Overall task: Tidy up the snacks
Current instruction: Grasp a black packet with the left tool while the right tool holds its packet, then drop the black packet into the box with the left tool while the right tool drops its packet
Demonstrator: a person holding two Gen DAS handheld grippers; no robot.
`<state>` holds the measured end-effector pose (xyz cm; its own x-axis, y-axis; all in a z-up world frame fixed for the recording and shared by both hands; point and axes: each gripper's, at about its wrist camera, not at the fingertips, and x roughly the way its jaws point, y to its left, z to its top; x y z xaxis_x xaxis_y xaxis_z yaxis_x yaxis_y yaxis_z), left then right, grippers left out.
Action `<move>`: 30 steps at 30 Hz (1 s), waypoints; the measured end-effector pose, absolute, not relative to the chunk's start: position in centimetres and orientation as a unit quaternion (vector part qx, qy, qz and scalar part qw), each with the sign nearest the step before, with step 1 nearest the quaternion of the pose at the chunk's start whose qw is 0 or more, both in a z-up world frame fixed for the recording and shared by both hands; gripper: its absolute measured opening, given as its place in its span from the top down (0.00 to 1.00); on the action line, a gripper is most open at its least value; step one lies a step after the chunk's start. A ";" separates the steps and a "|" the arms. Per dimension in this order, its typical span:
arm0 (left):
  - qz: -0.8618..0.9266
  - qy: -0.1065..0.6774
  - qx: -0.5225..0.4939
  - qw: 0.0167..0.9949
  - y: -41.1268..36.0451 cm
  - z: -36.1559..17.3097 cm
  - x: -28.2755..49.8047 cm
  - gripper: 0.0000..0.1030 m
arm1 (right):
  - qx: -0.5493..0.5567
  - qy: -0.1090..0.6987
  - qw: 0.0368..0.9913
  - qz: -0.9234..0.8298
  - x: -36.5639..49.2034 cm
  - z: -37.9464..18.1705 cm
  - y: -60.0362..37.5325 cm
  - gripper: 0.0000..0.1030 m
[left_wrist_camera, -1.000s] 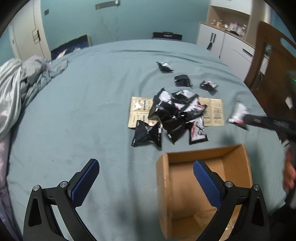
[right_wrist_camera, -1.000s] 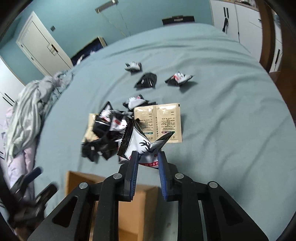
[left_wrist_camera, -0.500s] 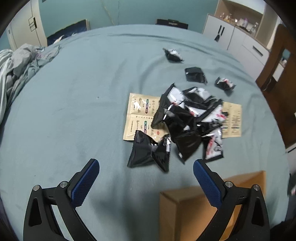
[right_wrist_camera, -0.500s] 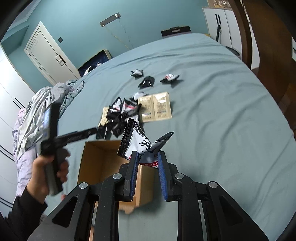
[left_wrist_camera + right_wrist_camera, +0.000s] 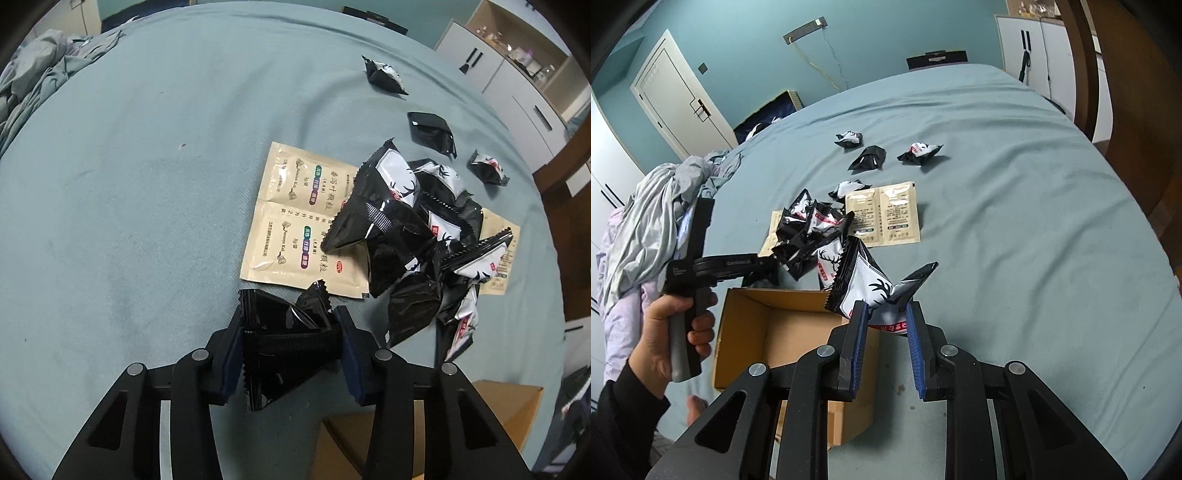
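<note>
- L gripper (image 5: 290, 334) pointed steeply down at the bed (image 5: 129, 184); its jaws had just been closing and the blue pads pressed both sides of a black snack packet (image 5: 284, 347), which crumpled btwn them.
- That packet sat at the near edge of the snack pile (image 5: 413, 236), just below a beige sachet pair (image 5: 295, 221) lying flat on the sheet.
- Pile = black and black/white packets heaped over the sachets; a second beige sachet (image 5: 502, 258) stuck out on its right side.
- 3 loose packets lay apart beyond the pile: one farthest (image 5: 384, 75), one all black (image 5: 430, 131), one w/ white print (image 5: 487, 168).
- R gripper (image 5: 886, 325) was clamped narrow on a white/black deer-print packet (image 5: 871, 291), held up clear of the bed, above the far right corner of the cardboard box (image 5: 746, 332).
- Box stood open-topped on the bed, near side of the pile; what's inside couldn't be told.
- In the R wrist view a hand (image 5: 672, 332) in a dark sleeve held the L gripper's handle, its tip at the pile.
- Rumpled grey bedding (image 5: 657, 221) lay at the bed's left edge.
</note>
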<state>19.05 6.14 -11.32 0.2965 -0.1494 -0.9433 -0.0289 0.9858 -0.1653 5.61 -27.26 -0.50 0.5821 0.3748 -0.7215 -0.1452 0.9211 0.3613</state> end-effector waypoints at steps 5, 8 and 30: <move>-0.013 0.564 -0.085 0.821 7.0 -8.7 17.9 0.66 | 0.109 0.415 0.893 0.134 4.9 -0.2 -26.6 0.81; -0.008 0.535 -0.074 0.841 7.2 -6.0 16.0 0.66 | 0.106 0.408 0.898 0.129 4.2 0.0 -26.5 0.81; -0.131 0.510 0.020 0.850 -0.5 -2.0 3.8 0.66 | 0.080 0.404 0.887 0.210 3.8 -0.5 -24.5 0.81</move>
<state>3.81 -0.49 -1.96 0.4463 -0.2022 -0.8718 0.2421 0.9651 -0.1000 3.82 -24.46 -0.54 0.5852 0.4378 -0.6826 -0.3086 0.8986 0.3118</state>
